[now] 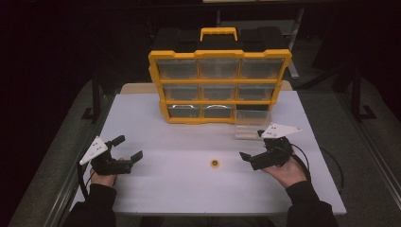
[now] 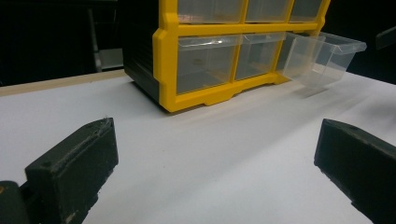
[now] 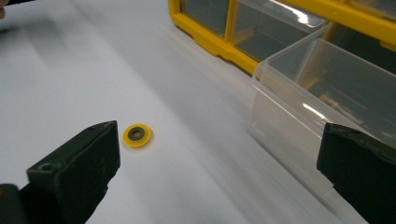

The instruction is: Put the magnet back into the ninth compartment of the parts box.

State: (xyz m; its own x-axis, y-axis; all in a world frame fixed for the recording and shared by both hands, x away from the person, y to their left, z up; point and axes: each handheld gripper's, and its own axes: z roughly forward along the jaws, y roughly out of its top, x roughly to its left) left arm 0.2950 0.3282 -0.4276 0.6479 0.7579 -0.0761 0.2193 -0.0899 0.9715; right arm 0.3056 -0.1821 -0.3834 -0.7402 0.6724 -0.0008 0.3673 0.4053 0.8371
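Standing at the far edge of the white table [image 1: 156,179], a yellow-framed organizer [image 1: 220,87] with a yellow handle shows three rows of clear drawers. Its bottom-right clear drawer [image 1: 253,124] is pulled well out toward the near edge, its front tilted down toward the table top. A small yellow washer [image 1: 215,163] with a dark centre lies flat near the middle of the table, closer to the near edge, apart from the organizer and the drawer. The left tool [image 1: 124,152] is held by the left hand [image 1: 105,177] near the table's left edge, its black jaws wide apart with nothing between them. The right tool [image 1: 253,146], held by the right hand [image 1: 286,171], sits just in front of the pulled drawer, jaws likewise spread and empty; the washer lies between the two tools, nearer the right one.
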